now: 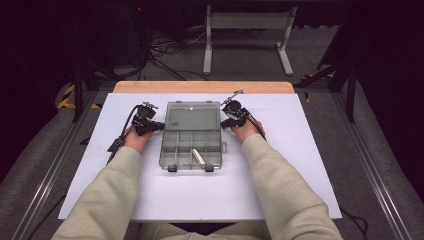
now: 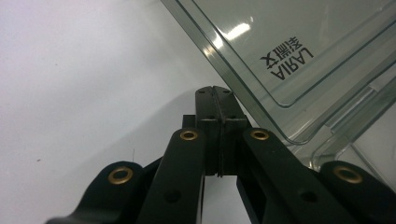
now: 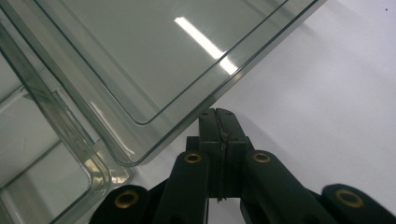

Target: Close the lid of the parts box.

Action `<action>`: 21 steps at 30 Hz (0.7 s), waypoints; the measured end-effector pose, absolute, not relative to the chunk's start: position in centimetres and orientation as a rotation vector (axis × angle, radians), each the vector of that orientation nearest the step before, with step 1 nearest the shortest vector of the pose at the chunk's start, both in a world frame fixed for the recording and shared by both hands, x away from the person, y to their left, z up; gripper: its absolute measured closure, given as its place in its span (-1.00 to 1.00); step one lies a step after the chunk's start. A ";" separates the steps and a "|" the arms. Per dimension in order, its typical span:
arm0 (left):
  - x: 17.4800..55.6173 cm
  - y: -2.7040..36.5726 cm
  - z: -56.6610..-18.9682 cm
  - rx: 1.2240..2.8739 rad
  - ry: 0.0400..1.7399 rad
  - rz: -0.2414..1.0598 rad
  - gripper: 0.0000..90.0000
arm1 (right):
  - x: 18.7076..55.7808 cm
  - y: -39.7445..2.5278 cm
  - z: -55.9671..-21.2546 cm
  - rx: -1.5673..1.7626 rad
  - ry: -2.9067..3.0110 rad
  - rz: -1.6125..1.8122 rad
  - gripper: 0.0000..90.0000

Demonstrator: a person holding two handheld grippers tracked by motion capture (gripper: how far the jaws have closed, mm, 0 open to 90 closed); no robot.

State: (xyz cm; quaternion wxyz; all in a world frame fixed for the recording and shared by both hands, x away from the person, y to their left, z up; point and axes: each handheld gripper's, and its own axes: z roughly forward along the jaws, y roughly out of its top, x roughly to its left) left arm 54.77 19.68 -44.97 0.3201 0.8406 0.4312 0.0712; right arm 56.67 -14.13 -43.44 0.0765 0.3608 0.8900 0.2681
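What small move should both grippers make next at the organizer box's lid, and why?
Probably swing the lid forward and down over the compartments. Left gripper and right gripper are shut, each beside a side edge of the raised lid, and the tray below lies open.

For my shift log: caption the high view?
Both shut claws, left and right, flank the open clear organizer box.

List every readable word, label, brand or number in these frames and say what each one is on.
"LARIA": printed on the lid of the clear compartment box, seen upside down in the left gripper view.
Chinese characters beside it: three characters, too blurred to read surely.
No other readable text.
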 end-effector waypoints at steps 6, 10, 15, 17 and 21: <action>54.9 19.6 -45.1 2.185 1.142 0.188 0.99 | 57.1 -13.9 -43.4 1.068 2.668 0.798 1.00; 54.9 19.5 -45.2 2.181 1.141 0.194 0.99 | 57.1 -13.8 -43.5 1.079 2.663 0.806 1.00; 55.0 19.4 -45.2 2.176 1.145 0.198 0.99 | 57.3 -13.8 -43.5 1.085 2.659 0.817 1.00; 55.0 19.4 -45.2 2.177 1.146 0.201 0.99 | 57.3 -13.8 -43.5 1.089 2.656 0.822 1.00; 54.9 19.3 -45.2 2.174 1.152 0.207 0.99 | 57.3 -13.8 -43.6 1.089 2.651 0.831 1.00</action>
